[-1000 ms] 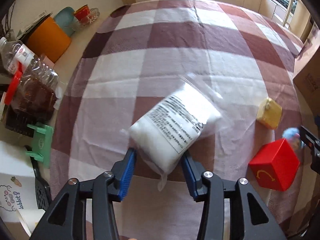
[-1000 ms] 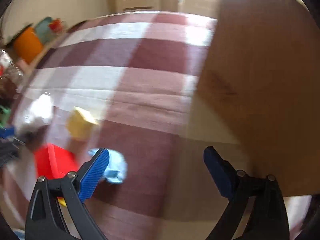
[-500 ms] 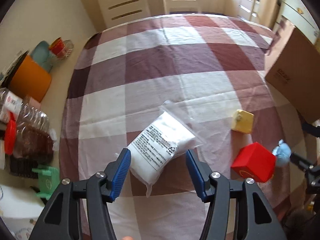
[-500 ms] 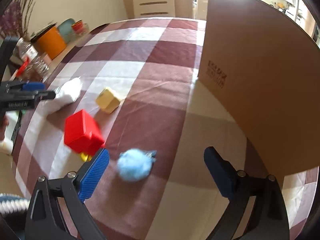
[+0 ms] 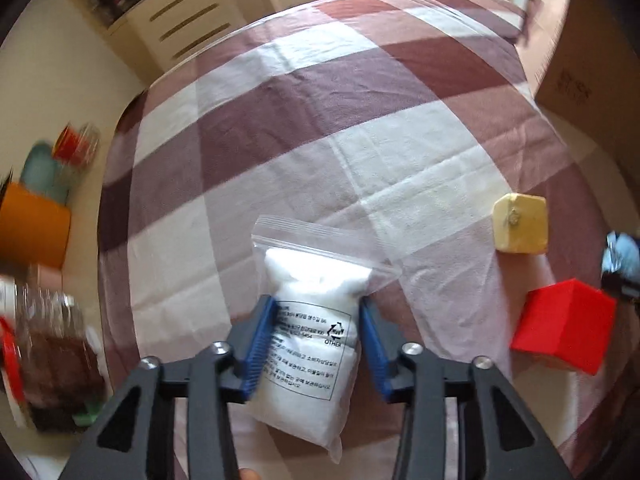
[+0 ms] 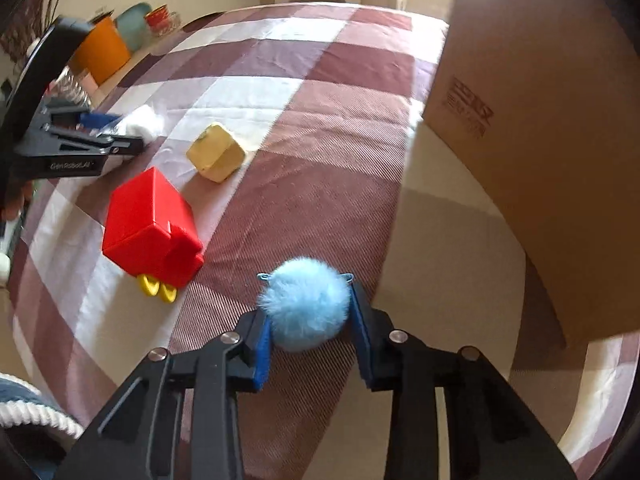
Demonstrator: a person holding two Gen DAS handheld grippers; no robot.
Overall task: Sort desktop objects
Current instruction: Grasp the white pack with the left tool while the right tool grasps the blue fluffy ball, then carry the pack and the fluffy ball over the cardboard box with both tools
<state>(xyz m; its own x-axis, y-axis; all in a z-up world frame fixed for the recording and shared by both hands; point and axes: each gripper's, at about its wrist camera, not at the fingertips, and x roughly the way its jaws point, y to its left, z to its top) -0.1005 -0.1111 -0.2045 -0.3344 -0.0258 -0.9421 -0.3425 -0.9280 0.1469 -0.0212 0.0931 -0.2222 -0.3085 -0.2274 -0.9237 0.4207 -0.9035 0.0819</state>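
Note:
My left gripper [image 5: 318,316] is shut on a clear zip bag of white powder [image 5: 312,320] with a printed label, on the checked tablecloth [image 5: 320,120]. My right gripper [image 6: 310,320] is shut on a fluffy light-blue pompom [image 6: 306,308]. A red box [image 6: 150,228] with yellow feet and a yellow cube [image 6: 216,152] lie left of the pompom. In the left wrist view the yellow cube [image 5: 520,224] and red box [image 5: 564,332] sit at the right. The left gripper also shows in the right wrist view [image 6: 100,136], holding the bag [image 6: 144,124].
A large cardboard box [image 6: 540,140] stands on the right. An orange container [image 5: 32,224], a teal dish, a red cup and plastic bottles [image 5: 52,340] crowd the left ledge beside the table. White cabinets [image 5: 188,28] stand at the back.
My left gripper closed on the powder bag. My right gripper moved forward to the pompom and closed on it.

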